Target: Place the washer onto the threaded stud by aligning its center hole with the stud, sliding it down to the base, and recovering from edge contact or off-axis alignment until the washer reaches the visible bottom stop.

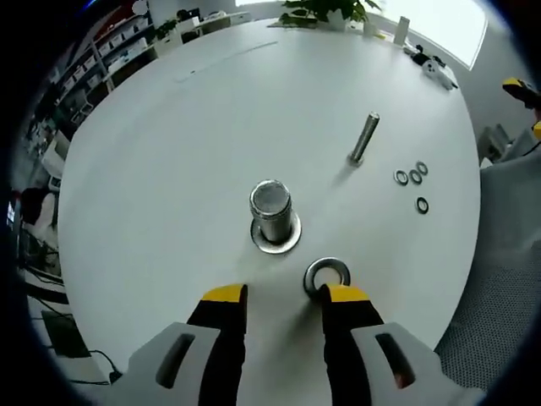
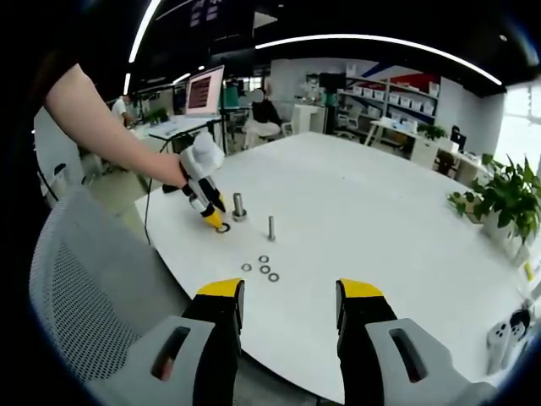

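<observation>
While your left gripper (image 1: 283, 298) stands released, its right jaw tip touching the loose washer (image 1: 327, 276) lying flat near the thick stud (image 1: 272, 209), a careless close could flick it away. Your right gripper (image 2: 289, 296) hangs unclenched, empty, well apart. No writing is readable.

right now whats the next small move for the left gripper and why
Probably close on the washer and lift it. The left gripper is open, its right-hand fingertip touching the washer, which lies flat on the table beside the large stud, not on it. The stud already has a washer at its base. The right gripper hovers open, away from the parts.
</observation>
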